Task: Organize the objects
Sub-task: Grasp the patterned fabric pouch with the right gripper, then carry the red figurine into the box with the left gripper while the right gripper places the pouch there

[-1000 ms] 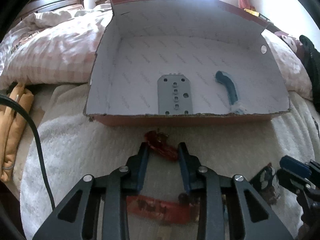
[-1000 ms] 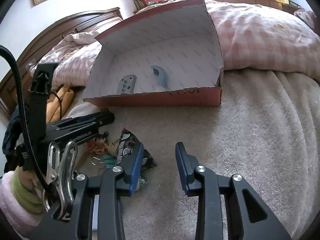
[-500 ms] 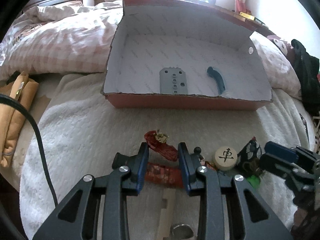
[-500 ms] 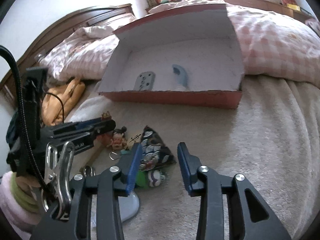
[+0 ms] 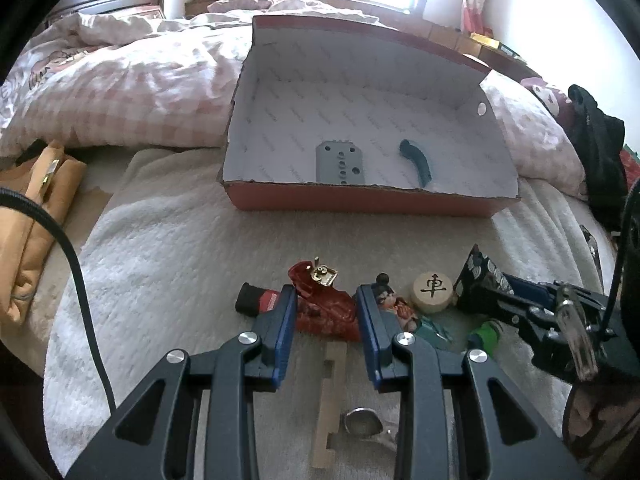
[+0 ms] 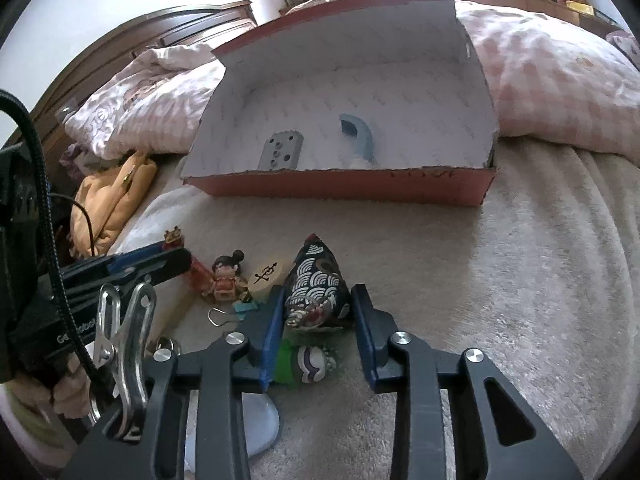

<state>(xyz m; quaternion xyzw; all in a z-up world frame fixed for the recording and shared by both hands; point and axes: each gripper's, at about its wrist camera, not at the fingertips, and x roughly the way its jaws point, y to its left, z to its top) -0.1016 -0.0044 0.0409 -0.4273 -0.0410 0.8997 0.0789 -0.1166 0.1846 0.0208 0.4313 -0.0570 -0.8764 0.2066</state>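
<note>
Bed under a cream textured blanket carries everything; pink checked quilt heaped along the far side. Red cardboard box, white-lined and open at the top, sits on the blanket at the far centre. Inside it: a grey perforated plate lying flat near the front wall, and a curved teal piece to its right, the two apart. An orange cloth bag lies at the far left edge of the bed. Loose items cluster on the blanket near the two tools. Left gripper: fingers apart, straddling a red ornament with a gold charm; contact with the pads cannot be judged. Just right of it, a small doll figure, then a round wooden chess piece with a black character on top. Right gripper: fingers apart on either side of a dark wave-patterned pouch, which stands as a pointed shape; the left finger looks close against it, the right finger shows a gap. A green-and-purple small item lies near side of the pouch, between the finger bases. A notched wooden strip lies lengthwise under the left gripper, with a metal ring beside it. A binder clip lies left of the pouch.
</note>
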